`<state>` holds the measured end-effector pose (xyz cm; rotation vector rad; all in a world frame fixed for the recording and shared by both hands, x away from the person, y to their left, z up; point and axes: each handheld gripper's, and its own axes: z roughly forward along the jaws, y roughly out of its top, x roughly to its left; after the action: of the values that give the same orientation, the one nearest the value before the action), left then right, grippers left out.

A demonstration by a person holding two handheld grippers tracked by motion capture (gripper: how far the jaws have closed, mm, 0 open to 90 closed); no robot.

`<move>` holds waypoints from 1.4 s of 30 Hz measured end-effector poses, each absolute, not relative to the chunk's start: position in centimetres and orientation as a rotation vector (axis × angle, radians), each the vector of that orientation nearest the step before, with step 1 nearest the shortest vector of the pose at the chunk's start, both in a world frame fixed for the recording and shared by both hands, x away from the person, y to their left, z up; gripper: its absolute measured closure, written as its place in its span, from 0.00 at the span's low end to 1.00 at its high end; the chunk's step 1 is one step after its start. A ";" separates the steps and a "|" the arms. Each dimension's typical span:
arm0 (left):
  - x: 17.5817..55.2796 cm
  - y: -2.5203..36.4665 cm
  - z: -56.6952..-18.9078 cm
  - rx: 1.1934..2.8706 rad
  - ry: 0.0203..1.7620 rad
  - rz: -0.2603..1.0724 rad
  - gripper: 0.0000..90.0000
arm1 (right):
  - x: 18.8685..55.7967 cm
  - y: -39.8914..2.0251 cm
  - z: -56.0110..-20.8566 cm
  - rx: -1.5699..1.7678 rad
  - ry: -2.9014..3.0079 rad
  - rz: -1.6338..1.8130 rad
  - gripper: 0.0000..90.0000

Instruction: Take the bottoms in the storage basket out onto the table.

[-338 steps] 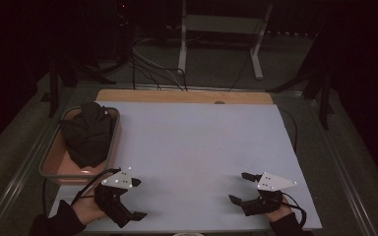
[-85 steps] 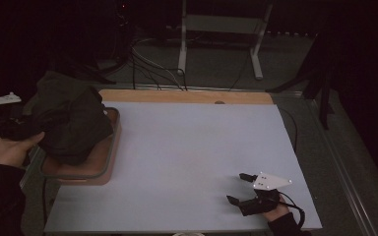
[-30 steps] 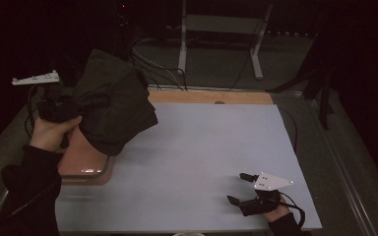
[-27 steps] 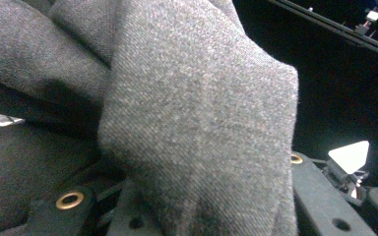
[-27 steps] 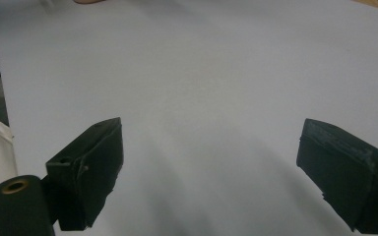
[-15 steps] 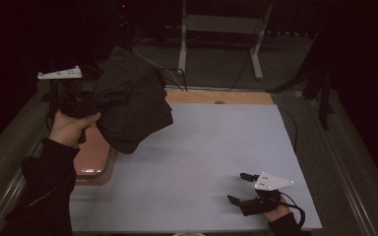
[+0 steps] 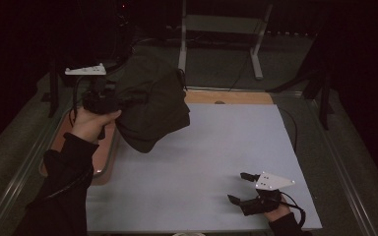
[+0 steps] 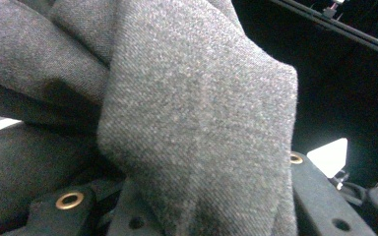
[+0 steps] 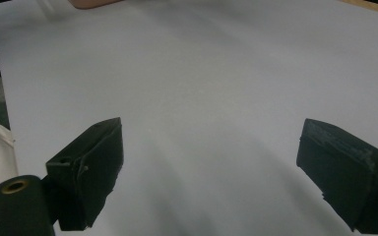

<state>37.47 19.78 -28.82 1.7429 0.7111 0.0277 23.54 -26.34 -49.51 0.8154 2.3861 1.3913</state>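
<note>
Left gripper [image 7: 120, 101] is clamped on the dark grey garment [image 7: 152, 105], bunched and hanging in the air between the pink tray [image 7: 103, 164] and the white mat [image 7: 202, 162]. Transfer step looks underway; next, lower it onto the mat's middle and release. Right gripper [image 7: 243, 189] rests near the mat's corner, jaws apart, empty.

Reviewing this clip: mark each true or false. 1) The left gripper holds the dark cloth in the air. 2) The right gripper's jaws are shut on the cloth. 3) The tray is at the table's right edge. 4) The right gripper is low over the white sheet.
1) True: the left gripper is shut on the dark cloth, lifted.
2) False: the right gripper has open, empty jaws.
3) False: the tray is at the left.
4) True: it is low over the white sheet.
</note>
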 end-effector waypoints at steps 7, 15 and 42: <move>38.0 17.7 -29.1 1.761 0.676 0.004 0.80 | 23.5 -26.4 -49.5 0.817 2.385 1.391 0.12; 38.7 14.6 -29.4 1.779 0.633 -0.029 0.80 | 23.5 -26.4 -49.5 0.817 2.385 1.392 0.12; 40.6 6.8 -31.4 1.832 0.565 -0.112 0.80 | 23.4 -26.8 -49.3 0.829 2.362 1.409 0.12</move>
<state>40.63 6.82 -31.42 1.8323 0.5647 -0.1122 23.42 -26.84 -49.27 0.8291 2.3620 1.4088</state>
